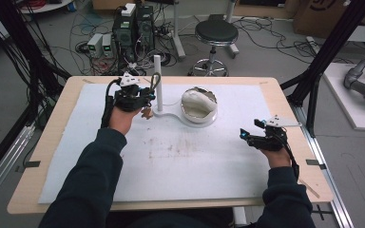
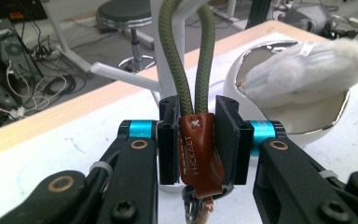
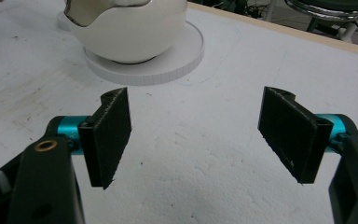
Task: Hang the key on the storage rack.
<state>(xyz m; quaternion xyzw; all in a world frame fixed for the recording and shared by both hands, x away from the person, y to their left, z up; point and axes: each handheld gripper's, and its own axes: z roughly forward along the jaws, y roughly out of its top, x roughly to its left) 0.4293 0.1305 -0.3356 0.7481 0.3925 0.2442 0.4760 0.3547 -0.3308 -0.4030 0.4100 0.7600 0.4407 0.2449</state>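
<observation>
We've got the left gripper (image 2: 198, 140) clamped on the brown leather tab (image 2: 199, 151) of an olive-green braided cord loop (image 2: 189, 56). The loop rises straight ahead of the jaws around the white upright post (image 1: 157, 83), so our read is it's being hung there or lifted off; can't tell which. A metal ring (image 2: 193, 205) hangs below the tab. Gripping the tab rather than the cord likely keeps the loop open. The white egg-shaped bowl with fluffy white filling (image 2: 303, 79) sits ahead-right of those jaws. The right gripper (image 3: 200, 140) is spread wide, holding nothing, parked over the white foam mat (image 3: 205, 186), the bowl ahead-left of it.
</observation>
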